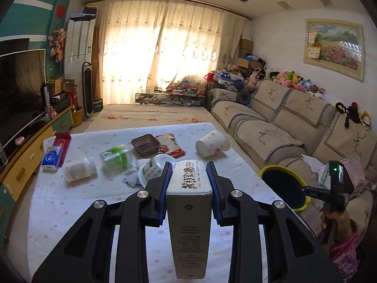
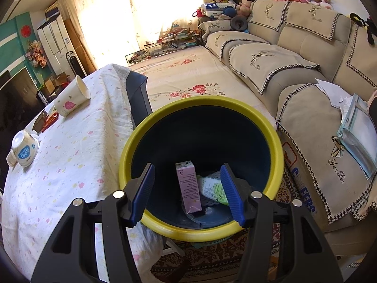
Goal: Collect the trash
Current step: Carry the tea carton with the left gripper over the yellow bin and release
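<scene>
My left gripper (image 1: 188,167) is shut on a white and silver carton (image 1: 188,212) and holds it above the table (image 1: 70,212). More trash lies on the table: a white pill bottle (image 1: 79,168), a clear jar with a green band (image 1: 115,156), a brown tray (image 1: 145,144), a paper cup (image 1: 212,142) and a tipped noodle bowl (image 1: 153,167). My right gripper (image 2: 188,184) is open over the yellow-rimmed bin (image 2: 200,232), which holds a pink carton (image 2: 189,188) and a green packet (image 2: 213,189). The bin (image 1: 304,206) also shows at the right in the left wrist view.
A beige sofa (image 1: 271,127) runs along the right, with papers (image 2: 353,122) on its near seat. A TV (image 1: 21,89) and cabinet stand at the left. A blue tissue pack (image 1: 51,158) and red packet (image 1: 169,143) lie on the table. A patterned rug (image 2: 212,254) lies under the bin.
</scene>
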A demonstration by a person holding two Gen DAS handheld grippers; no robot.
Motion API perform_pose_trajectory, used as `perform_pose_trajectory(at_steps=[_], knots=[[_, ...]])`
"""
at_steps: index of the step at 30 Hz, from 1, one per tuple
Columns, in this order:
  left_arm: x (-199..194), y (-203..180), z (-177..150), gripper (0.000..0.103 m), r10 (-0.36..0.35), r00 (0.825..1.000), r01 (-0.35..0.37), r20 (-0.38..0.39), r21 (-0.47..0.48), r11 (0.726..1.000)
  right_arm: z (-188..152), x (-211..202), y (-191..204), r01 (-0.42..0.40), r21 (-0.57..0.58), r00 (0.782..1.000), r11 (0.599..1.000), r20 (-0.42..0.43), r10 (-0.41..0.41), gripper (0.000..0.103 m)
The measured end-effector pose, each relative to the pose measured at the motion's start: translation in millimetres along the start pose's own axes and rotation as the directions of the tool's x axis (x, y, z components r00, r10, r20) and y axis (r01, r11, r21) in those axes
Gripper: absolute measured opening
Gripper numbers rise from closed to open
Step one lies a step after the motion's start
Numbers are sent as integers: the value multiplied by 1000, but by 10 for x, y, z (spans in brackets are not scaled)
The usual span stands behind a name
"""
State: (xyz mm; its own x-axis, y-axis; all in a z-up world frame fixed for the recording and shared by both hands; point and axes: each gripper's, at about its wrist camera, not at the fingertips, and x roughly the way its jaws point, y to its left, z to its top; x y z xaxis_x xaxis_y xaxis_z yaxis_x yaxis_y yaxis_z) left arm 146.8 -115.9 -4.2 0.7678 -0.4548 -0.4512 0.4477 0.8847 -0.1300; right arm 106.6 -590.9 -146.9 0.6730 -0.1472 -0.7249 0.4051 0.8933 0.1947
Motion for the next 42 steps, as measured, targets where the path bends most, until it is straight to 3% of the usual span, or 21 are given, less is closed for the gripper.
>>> perform_pose_trajectory(at_steps=[8,13,23,28,30,33,35,38,42], knots=[[479,-900,201,30,-181,982,185,-54,73,980,-20,-164,-258,9,36,999,999,42,-10,55],[1046,-1525,299,30,-291,948,303,-124,89,949,2,-242,-415,19,55,997,998,71,-23,55],[2257,-2474,383,30,-386,890,418,-241,93,904,6,-235,-755,30,111,997,993,74,-38,55],[2686,-2800,318,30,-391,879,427,-274,84,901,-1,-232,-860,34,131,996,991,73,-44,55],[2798,-2875,270,30,-380,879,420,-288,88,903,3,-234,-881,32,139,996,990,74,-43,56],[2884,-2870,221,46,-362,882,403,-302,85,911,13,-237,-883,27,140,997,990,74,-38,57],[2853,-2804,222,49,-356,887,395,-293,85,915,15,-236,-858,22,134,997,991,74,-32,57],[2658,-2583,265,54,-344,903,375,-256,85,923,24,-213,-810,16,123,997,992,68,-24,57],[2140,-1973,271,67,-307,935,323,-178,70,944,41,-173,-677,-3,100,998,995,59,-3,57]])
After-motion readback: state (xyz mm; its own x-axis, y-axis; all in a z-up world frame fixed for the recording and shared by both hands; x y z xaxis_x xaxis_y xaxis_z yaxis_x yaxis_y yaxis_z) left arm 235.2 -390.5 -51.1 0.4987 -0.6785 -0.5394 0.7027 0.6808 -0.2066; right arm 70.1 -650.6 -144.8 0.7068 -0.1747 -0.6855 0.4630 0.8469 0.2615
